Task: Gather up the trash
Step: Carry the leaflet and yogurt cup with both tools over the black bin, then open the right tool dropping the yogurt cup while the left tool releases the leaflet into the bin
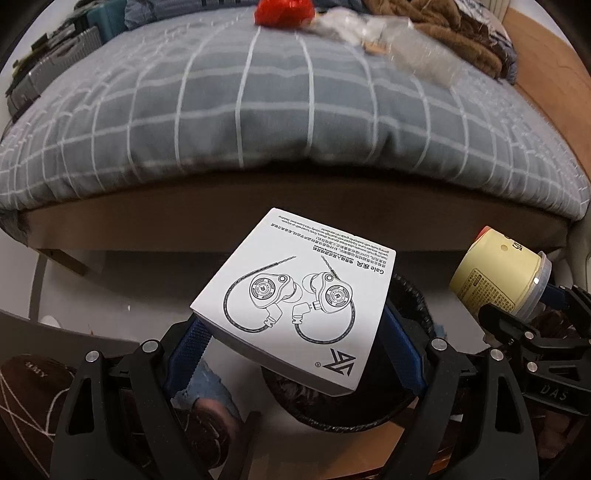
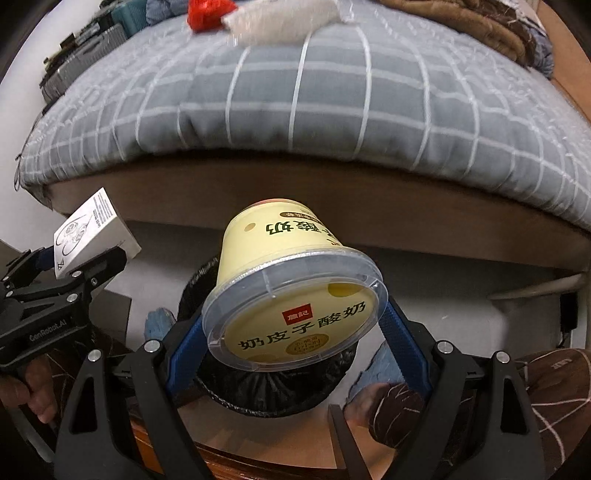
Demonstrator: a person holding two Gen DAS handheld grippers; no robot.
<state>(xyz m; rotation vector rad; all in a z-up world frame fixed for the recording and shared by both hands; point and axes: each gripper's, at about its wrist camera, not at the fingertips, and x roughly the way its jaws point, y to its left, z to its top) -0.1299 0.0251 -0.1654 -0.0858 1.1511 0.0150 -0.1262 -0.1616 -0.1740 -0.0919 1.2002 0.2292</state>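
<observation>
Holding one piece of trash in each hand, you have both loads poised over the black-lined bin point(image 2: 266, 391) on the floor in front of the bed point(image 1: 288, 122). Your left gripper point(image 1: 291, 350) has its blue fingers point(image 1: 402, 347) spread wide and clamped on the white earphone box point(image 1: 295, 299), gripped across its edges with the printed face turned up toward the camera. Your right gripper point(image 2: 295, 332) is likewise spread wide, its fingers point(image 2: 402, 347) pressed on the clear-lidded rim of the yellow yogurt cup point(image 2: 291, 280), which lies tilted with its lid toward you and its base pointing away toward the bed.

What matters for the drop is what lies beneath each load. In the right wrist view the bin's mouth sits directly below the cup. In the left wrist view the bin's rim shows under the box's right half, so the box looks a little off centre; judge a small shift toward the cup before you release.

More trash, a red bag point(image 1: 284, 13) and clear plastic wrap point(image 1: 402, 44), waits on the bed.
</observation>
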